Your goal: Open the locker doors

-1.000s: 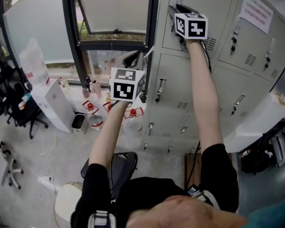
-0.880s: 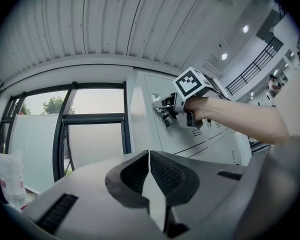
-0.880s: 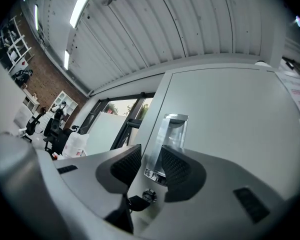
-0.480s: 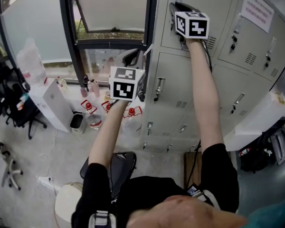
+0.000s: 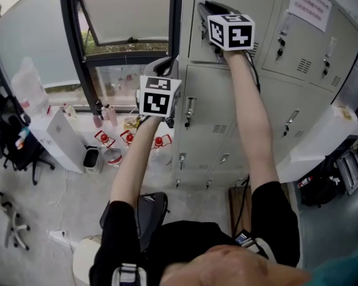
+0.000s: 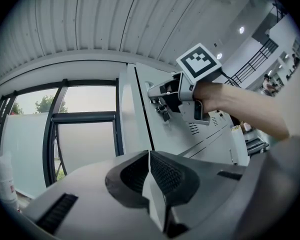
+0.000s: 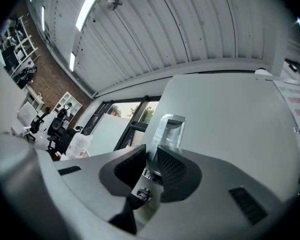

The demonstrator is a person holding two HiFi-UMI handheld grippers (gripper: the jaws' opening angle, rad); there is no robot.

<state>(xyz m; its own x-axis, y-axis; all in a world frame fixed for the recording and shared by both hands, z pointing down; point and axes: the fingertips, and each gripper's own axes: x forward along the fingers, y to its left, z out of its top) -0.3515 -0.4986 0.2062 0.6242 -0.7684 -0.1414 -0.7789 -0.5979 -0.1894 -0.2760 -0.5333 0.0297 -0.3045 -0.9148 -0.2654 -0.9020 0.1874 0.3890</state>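
Up on the top row of the grey lockers (image 5: pixel 212 88), far-left col., the right tongs (image 7: pixel 151 160) are on the metal handle (image 7: pixel 170 130) of the top locker door (image 7: pixel 230 129). Their jaws have just been closing w/ the handle btwn them, and both ribbed pads now press on its lower part, one per side. The handle's upper end stands clear above the jaws. Door itself lies flush w/ the rest of the locker front, i.e. not swung out. Just under the handle hangs what looks like a key (image 6: pixel 163 115), too small to be sure.

Left tongs (image 6: pixel 149 165) are held lower, approx level w/ the second row, near the lockers' left edge and beside the dark window frame (image 5: pixel 178 40). Jaws are together, tips meeting, nothing btwn them and nothing touched. Left gripper view looks up past them to the right tongs at the handle.

Both forearms reach out from the person. A white paper notice (image 5: pixel 307 5) is stuck on the next top door to the right. Down on the floor below the window stand clear bottles w/ red handles (image 5: pixel 110 140), and a black chair (image 5: pixel 148 210) sits nearer the person.
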